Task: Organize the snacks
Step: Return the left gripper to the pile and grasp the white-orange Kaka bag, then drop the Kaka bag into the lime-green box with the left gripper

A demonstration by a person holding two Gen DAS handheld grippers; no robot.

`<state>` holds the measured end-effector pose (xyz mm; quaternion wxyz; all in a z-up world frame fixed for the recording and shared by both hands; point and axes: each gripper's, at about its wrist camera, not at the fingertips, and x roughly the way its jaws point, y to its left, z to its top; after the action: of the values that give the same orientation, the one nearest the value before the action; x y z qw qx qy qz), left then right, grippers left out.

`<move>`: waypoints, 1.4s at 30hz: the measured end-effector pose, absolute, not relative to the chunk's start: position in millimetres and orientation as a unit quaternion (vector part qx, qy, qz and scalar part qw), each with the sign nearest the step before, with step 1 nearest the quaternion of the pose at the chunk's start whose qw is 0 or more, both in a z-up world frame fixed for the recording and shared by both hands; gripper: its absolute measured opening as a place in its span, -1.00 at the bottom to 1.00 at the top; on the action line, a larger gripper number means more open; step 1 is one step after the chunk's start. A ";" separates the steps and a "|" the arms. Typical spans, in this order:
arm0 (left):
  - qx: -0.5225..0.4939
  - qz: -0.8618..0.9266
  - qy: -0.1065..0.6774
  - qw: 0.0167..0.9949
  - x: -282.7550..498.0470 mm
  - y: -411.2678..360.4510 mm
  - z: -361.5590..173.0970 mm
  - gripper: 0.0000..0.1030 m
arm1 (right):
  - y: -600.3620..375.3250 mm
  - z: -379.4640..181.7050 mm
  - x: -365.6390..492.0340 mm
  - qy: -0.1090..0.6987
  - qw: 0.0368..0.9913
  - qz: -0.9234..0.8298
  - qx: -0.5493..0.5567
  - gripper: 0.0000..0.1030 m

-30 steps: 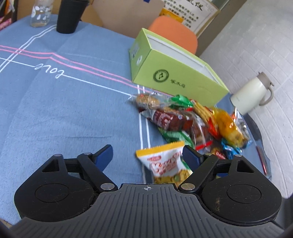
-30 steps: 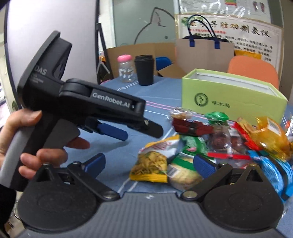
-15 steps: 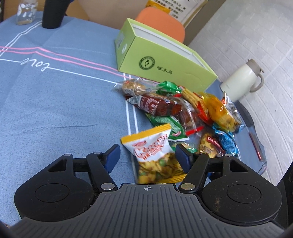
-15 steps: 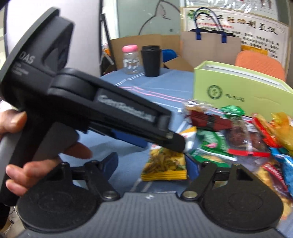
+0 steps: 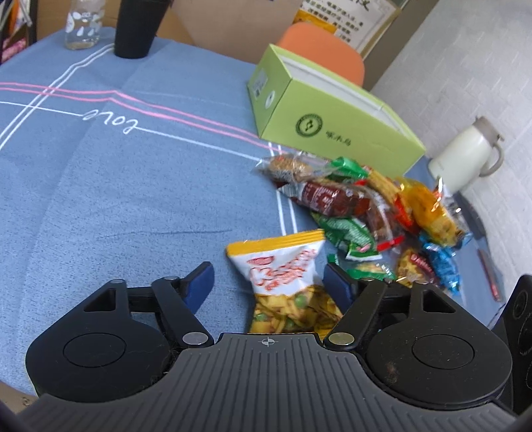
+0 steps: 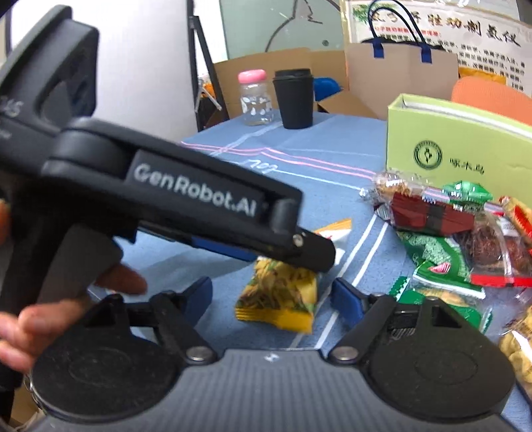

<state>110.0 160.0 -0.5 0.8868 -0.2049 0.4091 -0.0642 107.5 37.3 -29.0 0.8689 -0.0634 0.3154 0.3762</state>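
A yellow-and-white snack packet lies on the blue tablecloth. My left gripper is open, its blue fingers either side of the packet, not closed on it. In the right wrist view the same packet lies under the left gripper's black body. My right gripper is open and empty, just before the packet. A pile of mixed snack packets lies by an open green box; the pile and the box also show in the right wrist view.
A black cup and a clear jar stand at the table's far side. A white kettle stands right of the box. An orange chair back is behind the box. A hand holds the left gripper.
My left gripper has moved in over the yellow packet, which now lies between its open fingers. The right gripper has shifted left, bringing the packet to the middle of its view.
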 end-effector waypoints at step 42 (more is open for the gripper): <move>-0.206 -0.165 0.347 0.900 182.0 119.9 60.2 -0.56 | -20.4 43.3 148.7 0.227 0.913 0.329 -0.085 0.38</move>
<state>182.0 119.9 60.2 0.8997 -0.2063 0.3472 -0.1654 148.7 -20.4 43.3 0.9129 -0.0849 0.2266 0.3286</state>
